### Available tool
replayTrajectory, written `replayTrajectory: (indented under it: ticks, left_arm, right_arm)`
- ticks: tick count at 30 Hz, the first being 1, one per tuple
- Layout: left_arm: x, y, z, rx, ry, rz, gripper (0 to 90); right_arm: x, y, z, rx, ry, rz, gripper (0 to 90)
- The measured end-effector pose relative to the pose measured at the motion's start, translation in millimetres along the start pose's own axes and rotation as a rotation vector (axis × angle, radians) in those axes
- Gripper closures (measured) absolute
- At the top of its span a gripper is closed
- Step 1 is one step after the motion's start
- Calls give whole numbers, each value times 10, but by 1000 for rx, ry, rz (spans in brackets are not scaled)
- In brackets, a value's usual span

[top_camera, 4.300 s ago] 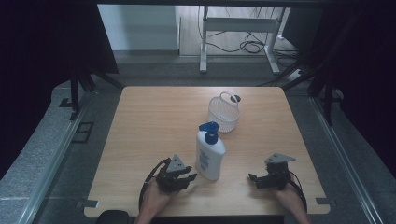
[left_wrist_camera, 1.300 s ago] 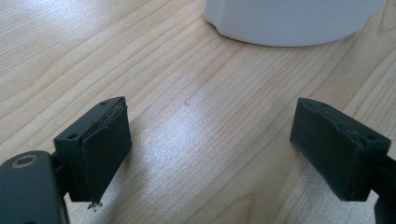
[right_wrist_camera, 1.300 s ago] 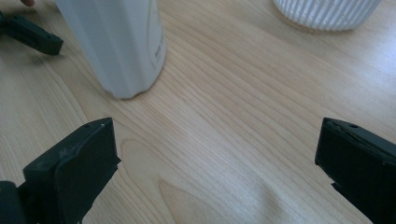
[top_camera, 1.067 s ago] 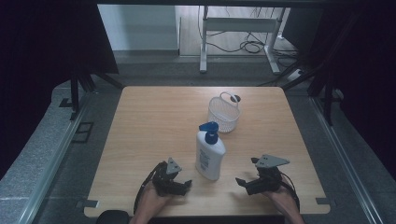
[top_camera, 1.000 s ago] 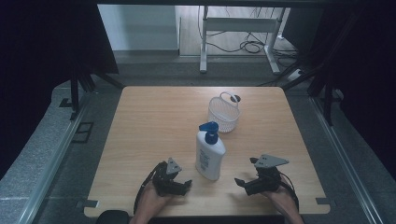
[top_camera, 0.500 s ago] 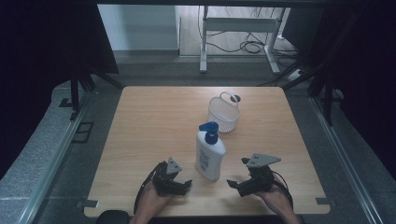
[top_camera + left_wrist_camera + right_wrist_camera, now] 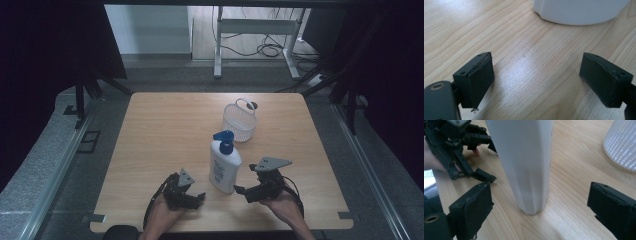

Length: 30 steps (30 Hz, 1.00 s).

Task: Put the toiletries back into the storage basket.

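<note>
A white pump bottle (image 7: 224,164) with a blue pump top stands upright near the front middle of the wooden table (image 7: 165,125). My right gripper (image 7: 241,191) is open just to its right, jaws pointing at its base. In the right gripper view the bottle (image 7: 524,162) rises a little beyond and between the wide-apart jaws, apart from both pads. My left gripper (image 7: 199,199) rests low on the table left of the bottle, open and holding nothing. The bottle's base (image 7: 579,11) shows ahead in the left gripper view.
A small white mesh basket (image 7: 239,121) with a handle stands behind the bottle, with its ribbed wall (image 7: 622,143) showing at the right gripper view's upper right. The left gripper (image 7: 456,147) lies beyond the bottle there. The table's front edge runs just behind both hands.
My right gripper has slid left toward the bottle's base over the last second. The left gripper has stayed put since pulling slightly back earlier. The bottle and basket have not moved.
</note>
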<state>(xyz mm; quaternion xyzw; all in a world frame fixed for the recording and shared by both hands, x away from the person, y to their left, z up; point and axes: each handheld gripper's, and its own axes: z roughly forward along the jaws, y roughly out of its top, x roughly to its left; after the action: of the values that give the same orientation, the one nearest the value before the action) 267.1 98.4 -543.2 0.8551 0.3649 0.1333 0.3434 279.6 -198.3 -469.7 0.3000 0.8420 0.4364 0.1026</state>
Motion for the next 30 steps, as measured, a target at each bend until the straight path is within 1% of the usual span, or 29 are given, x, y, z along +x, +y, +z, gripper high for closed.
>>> replayTrajectory:
  ticks: [6,16,24,30]
  left_arm:
    - [-1,0,0,0,0,-1,117]
    - [-1,0,-1,1,0,-1,117]
    - [-1,0,-1,1,0,-1,117]
    - [-1,1,-1,1,0,-2,117]
  right_arm:
    - [50,141,40,-2,-5,-19,88]
    - [94,359,83,-24,9,-8,127]
    - [125,480,187,-28,-13,-13,137]
    - [160,555,249,-38,-22,-15,166]
